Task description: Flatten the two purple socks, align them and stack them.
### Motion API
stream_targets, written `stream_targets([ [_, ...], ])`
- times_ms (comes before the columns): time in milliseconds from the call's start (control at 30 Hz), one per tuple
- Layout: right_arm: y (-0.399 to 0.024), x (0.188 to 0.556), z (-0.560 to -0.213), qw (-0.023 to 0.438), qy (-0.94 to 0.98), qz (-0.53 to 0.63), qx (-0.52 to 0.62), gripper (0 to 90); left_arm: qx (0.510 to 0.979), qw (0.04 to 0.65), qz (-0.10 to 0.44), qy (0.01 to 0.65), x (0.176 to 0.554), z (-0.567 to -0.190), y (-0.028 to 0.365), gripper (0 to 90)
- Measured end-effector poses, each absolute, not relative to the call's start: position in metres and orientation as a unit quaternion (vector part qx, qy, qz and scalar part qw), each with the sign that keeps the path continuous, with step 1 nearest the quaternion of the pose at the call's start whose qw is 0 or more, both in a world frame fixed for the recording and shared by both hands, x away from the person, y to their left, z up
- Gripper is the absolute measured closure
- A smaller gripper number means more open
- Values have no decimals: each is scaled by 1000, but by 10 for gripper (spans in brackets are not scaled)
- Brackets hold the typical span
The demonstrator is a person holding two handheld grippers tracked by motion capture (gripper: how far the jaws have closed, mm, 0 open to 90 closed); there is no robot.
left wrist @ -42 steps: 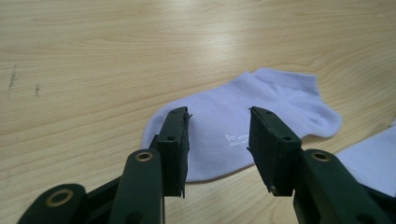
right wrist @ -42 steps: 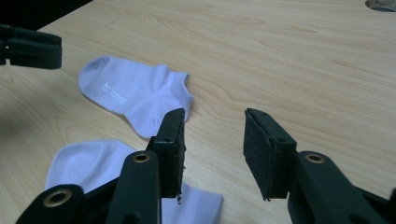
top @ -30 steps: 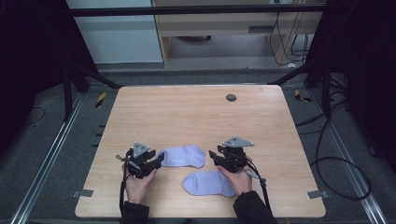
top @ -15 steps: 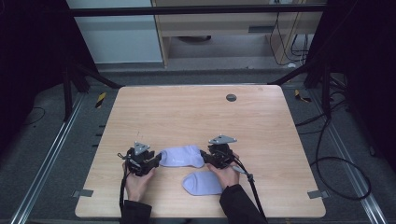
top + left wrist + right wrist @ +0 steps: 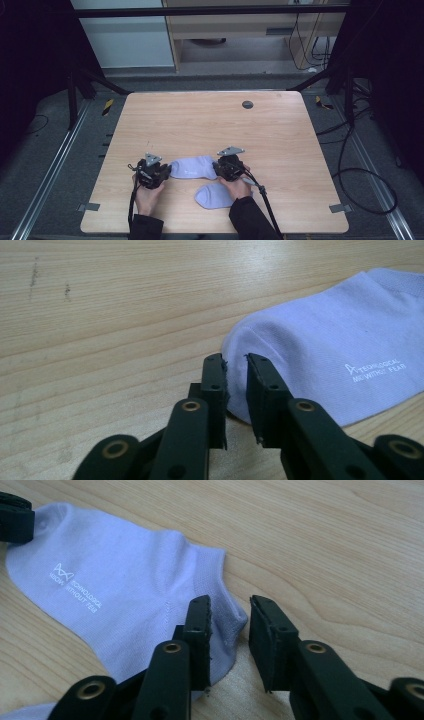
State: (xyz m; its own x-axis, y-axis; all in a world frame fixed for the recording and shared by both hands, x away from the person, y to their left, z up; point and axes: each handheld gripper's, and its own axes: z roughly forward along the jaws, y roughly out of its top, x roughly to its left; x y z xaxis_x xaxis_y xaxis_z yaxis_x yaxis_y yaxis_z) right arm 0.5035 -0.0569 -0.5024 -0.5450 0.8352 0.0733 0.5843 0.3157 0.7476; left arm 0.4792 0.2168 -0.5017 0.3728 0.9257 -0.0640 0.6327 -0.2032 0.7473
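A pale lilac sock (image 5: 192, 167) lay flat on the wooden bench (image 5: 210, 120), low and centre in the high view, its long axis running left to right between two hand-held tools. The left claw (image 5: 163, 171) sat at the sock's left end, the toe, and the right claw (image 5: 220, 169) at its right end, the cuff. Each hand was close to its own end, so neither was plainly nearer.

In the left gripper view the left claw (image 5: 235, 371) was spread only a little, its jaws standing right at the rounded toe edge, with no cloth visibly pinched between them. In the right gripper view the right claw (image 5: 229, 614) was spread somewhat wider, its jaws on either side of the cuff corner; whether the pads touched the fabric could not be told.

A second sock (image 5: 216, 195) lay just below the first in the high view, partly under the right hand (image 5: 236, 186). The left hand (image 5: 147, 196) came up from the bottom edge, forearm nearly straight; the right forearm angled in from lower right, its cable trailing toward the bench's near edge.
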Motion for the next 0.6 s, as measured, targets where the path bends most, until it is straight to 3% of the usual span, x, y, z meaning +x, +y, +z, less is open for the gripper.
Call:
stream_targets([
  [200,-57,502,-503,163,792,377,451,853,745,360,203,524,480,-502,216,854],
  [600,-64,494,-484,171,777,415,442,867,730,401,210,512,470,-480,215,871],
])
